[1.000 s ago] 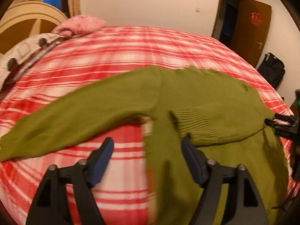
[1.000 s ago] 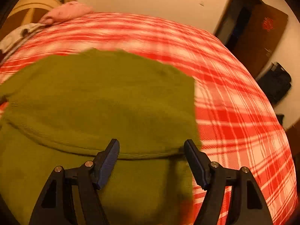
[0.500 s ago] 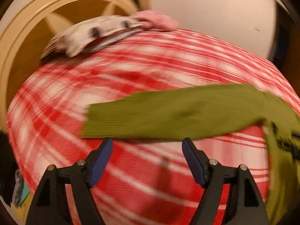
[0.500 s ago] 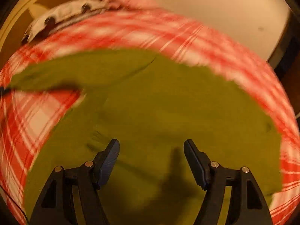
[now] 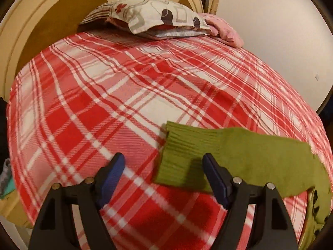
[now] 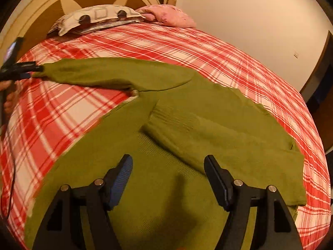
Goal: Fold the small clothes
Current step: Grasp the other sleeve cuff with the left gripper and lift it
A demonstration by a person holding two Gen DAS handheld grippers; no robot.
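Garment: I have one olive-green sweater (image 6: pixel 162 187) lying flat on the bed (image 6: pixel 208 48), on its red-and-white plaid blanket (image 5: pixel 104 104).
Done so far: I judge one sleeve finished. The folded sleeve (image 6: pixel 208 141) lies across the body, ribbed cuff toward the middle of the chest.
Left to do: the outstretched sleeve (image 6: pixel 108 75) is not yet folded in, and after it the body needs folding up. My estimate is under halfway.
Long axis: the body runs from my right-hand camera away toward the headboard (image 6: pixel 41 6). The loose sleeve lies crosswise to that, reaching out to my left.
Cuff: the sleeve cuff (image 5: pixel 177 156) points left and a little toward the pillows (image 5: pixel 154 18), its ribbing flat on the blanket.
Left tool: the left tool (image 5: pixel 163 174) has its blue pads well apart and holds nothing. In its own view the cuff sits between them, the right pad over the fabric. Whether either pad touches cloth I cannot tell.
Right tool: the right tool (image 6: pixel 168 177) is spread wide and empty over the sweater's body, just short of the folded sleeve.
Next, as I see it: close the left tool on the cuff and carry it over the chest.
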